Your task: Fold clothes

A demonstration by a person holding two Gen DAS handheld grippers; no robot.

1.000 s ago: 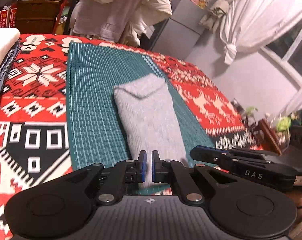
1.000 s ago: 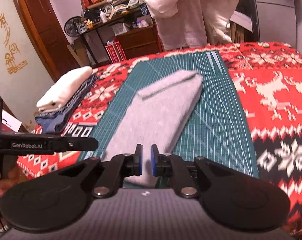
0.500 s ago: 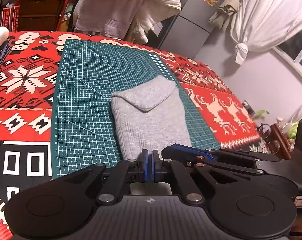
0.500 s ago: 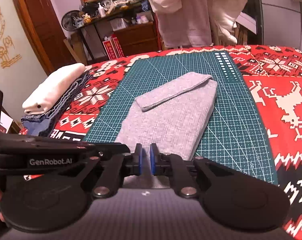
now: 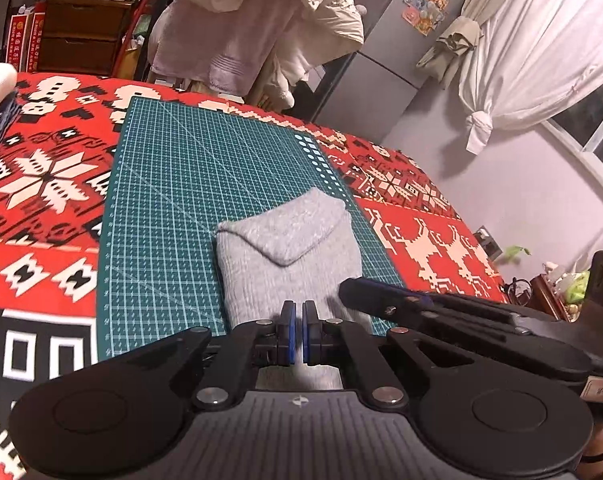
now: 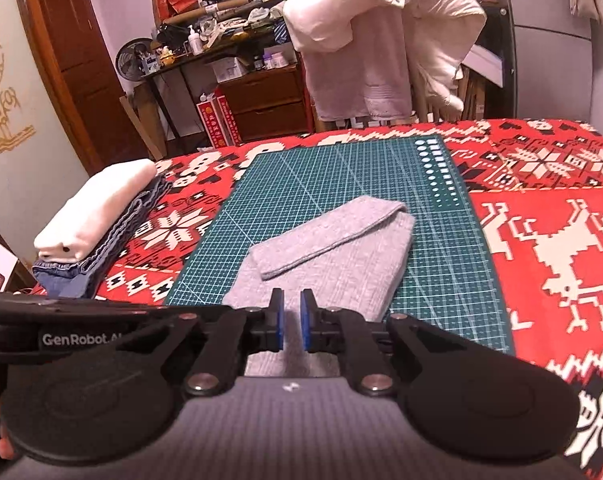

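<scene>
Grey knit garment [image 5: 289, 276] lying lengthwise on green cutting mat [image 5: 173, 208], over red patterned cloth [image 5: 41, 168] on the worktop; far end already turned back into a pointed flap.

Changed since half a second ago: left gripper [image 5: 296, 338] with fingers eased from fully pressed together to a thin slit; right gripper [image 6: 291, 326] with fingers parted wider than before, nothing seen clamped between them. Both views a touch nearer the cloth. Garment itself lying as it did, flap unmoved.

Judged from that: a loosening at the near hem rather than a lift, so probably the end of one fold or a re-grip ahead of the next. Folding likely partway, narrow long shape wanting at least one more fold.

Hidden: near hem, covered by both gripper bodies. Impossible to tell whether the left fingers pinch any fabric. Folded stack [image 6: 97, 208] at the left edge cut off in the left view. A fingertip just visible at the frame edge, lower left of the right view.
</scene>
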